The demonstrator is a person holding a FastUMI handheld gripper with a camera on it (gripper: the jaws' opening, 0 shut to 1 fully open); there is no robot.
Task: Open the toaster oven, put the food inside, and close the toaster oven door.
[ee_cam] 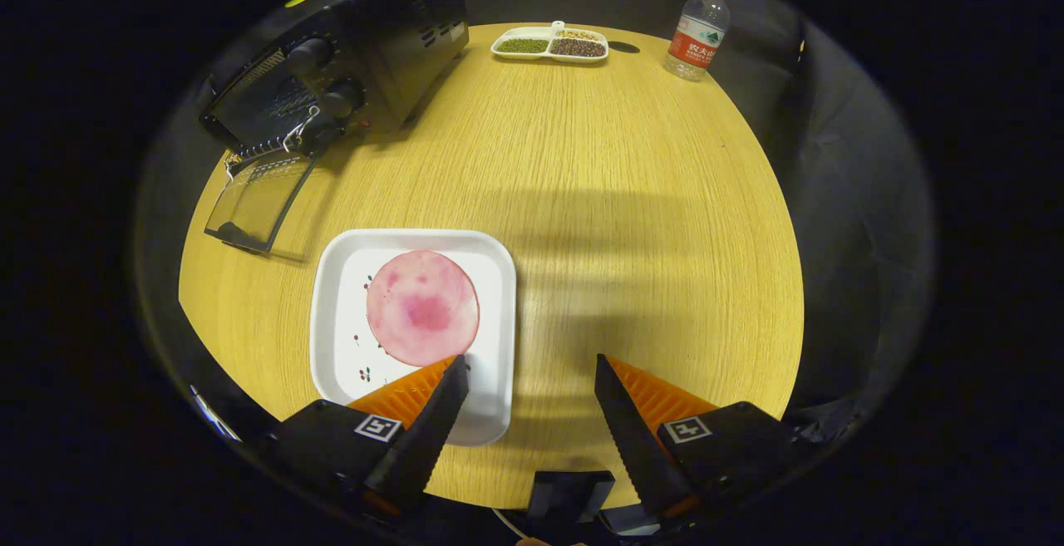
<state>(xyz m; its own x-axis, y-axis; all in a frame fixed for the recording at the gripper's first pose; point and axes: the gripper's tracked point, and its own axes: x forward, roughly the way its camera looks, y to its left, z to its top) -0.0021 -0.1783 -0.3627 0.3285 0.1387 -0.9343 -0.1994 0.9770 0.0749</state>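
Observation:
A round pink slice of food (422, 307) lies on a white square plate (497, 322) on the wooden table. My gripper (530, 367) hovers above the table's near side, open, with nothing between its fingers; the left fingertip (455, 373) overlaps the plate's near edge, just short of the slice. Beyond the plate, at the far left, stands the black toaster oven (349, 64) with two knobs. Its glass door (258, 201) hangs folded down flat onto the table, so the oven is open.
A divided white dish of beans and grains (550, 44) sits at the table's far edge, with a plastic water bottle (698, 33) to its right. Bare wood (632, 222) stretches between the plate and those items.

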